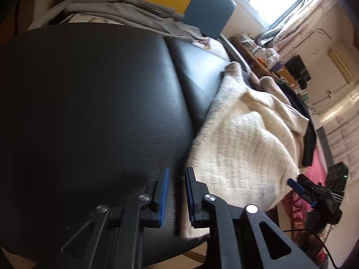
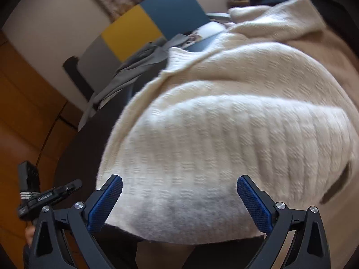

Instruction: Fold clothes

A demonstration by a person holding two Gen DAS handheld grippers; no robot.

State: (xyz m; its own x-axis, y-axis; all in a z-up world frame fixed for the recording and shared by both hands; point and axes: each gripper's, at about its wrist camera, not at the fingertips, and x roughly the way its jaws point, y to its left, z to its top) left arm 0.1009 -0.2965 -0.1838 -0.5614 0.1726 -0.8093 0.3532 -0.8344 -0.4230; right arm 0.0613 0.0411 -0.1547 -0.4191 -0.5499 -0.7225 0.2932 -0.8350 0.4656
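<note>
Lying across a black padded surface (image 1: 94, 103), a cream knitted sweater (image 2: 224, 134) is the garment to be folded. It sits partly doubled over, one thick layer resting on another, with its ribbed hem edge (image 2: 179, 235) nearest the camera in the right wrist view.

The right gripper (image 2: 179, 201) hangs directly over that hem. Its blue-padded fingers (image 2: 105, 204) stand wide apart, one near each end of the visible hem, holding nothing. The hem runs side to side between them, so the sweater's body stretches away ahead of this gripper.

The left gripper (image 1: 176, 197) is off to the side. Its fingers (image 1: 163, 199) are narrowly parted with only bare black padding showing between them. The sweater's nearest edge (image 1: 190, 224) lies just beside and under its right-hand finger, and the knit spreads away to the right.

A grey garment (image 1: 134, 11) lies crumpled at the far end, well apart from both grippers.

By my judgement, the right gripper is better placed over the sweater; the left would need to shift right to reach the cloth.
</note>
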